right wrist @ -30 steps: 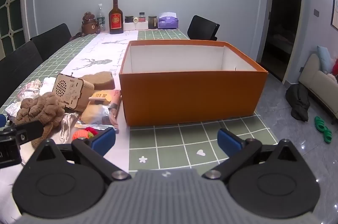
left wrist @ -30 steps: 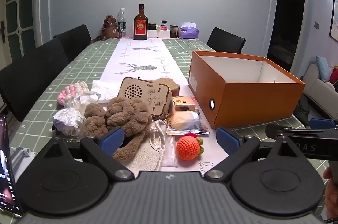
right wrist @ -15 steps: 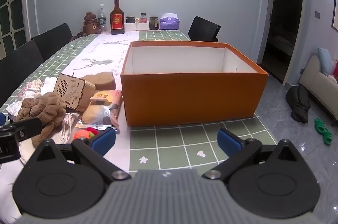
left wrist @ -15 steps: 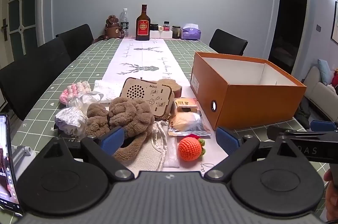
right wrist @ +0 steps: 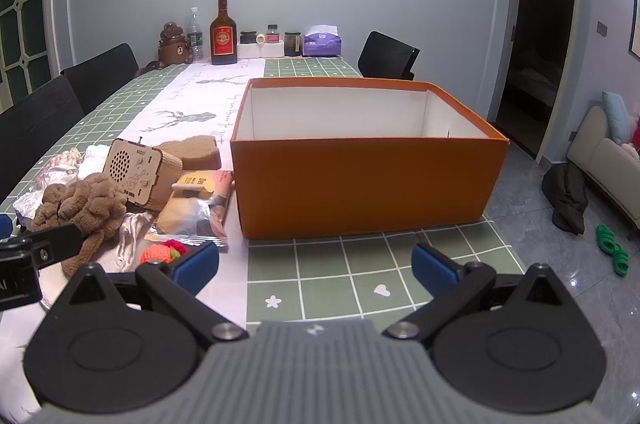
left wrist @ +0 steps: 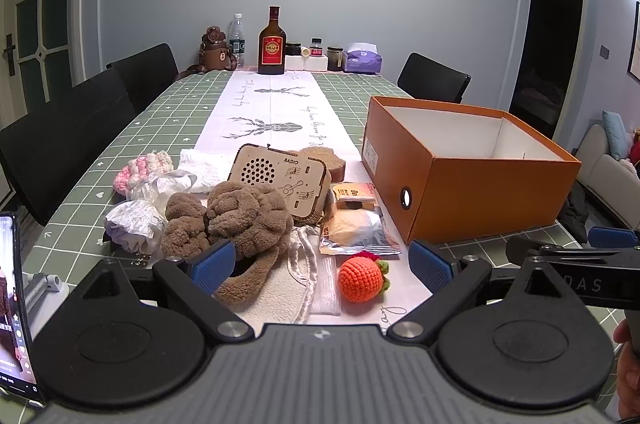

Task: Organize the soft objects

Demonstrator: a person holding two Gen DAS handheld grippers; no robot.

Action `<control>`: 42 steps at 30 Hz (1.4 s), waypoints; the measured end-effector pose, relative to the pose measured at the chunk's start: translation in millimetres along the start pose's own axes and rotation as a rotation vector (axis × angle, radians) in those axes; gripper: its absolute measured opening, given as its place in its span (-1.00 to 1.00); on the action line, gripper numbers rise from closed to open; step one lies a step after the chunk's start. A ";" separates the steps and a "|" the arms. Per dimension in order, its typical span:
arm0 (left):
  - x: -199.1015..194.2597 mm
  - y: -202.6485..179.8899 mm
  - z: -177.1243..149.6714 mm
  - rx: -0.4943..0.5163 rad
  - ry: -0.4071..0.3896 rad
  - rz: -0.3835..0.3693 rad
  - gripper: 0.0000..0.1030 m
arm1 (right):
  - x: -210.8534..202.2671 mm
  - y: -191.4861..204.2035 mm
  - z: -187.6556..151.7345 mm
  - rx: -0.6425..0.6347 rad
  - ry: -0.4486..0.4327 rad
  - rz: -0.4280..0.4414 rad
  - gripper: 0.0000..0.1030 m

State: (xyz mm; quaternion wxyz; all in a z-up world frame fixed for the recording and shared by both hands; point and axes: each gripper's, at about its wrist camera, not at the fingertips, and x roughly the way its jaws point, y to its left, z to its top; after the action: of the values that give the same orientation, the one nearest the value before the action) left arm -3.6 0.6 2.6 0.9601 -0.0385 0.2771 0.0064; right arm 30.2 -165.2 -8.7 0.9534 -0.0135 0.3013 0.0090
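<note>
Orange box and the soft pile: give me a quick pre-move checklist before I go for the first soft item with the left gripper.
1. Left gripper open, nothing between its fingers: ok.
2. Right gripper open and empty, facing the orange box: ok.
3. Box open on top, white inside walls showing; the floor is hidden by the near wall, so empty or not: cannot tell.
4. Orange crochet fruit lies apart on the table runner, free to pick: ok.
5. Brown plush sits against the wooden radio, a hard item that may shift: not ok.
6. Path from pile to box crosses the foil snack packet: lift high enough.
</note>
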 end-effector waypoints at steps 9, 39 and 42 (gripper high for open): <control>0.0 0.2 -1.3 0.000 0.001 0.000 1.00 | 0.8 1.5 -0.4 -0.007 0.006 0.008 0.95; -0.1 0.8 -2.5 -0.013 0.005 0.004 1.00 | 2.7 6.6 -2.3 -0.022 0.013 0.019 0.95; 0.3 1.5 -2.6 -0.016 0.004 0.006 1.00 | 2.6 6.7 -2.6 -0.026 0.015 0.025 0.95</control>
State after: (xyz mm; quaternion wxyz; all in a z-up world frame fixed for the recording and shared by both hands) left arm -4.8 1.9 0.1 0.9591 -0.0452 0.2791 0.0115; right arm 30.7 -158.5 -12.4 0.9506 -0.0220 0.3086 0.0246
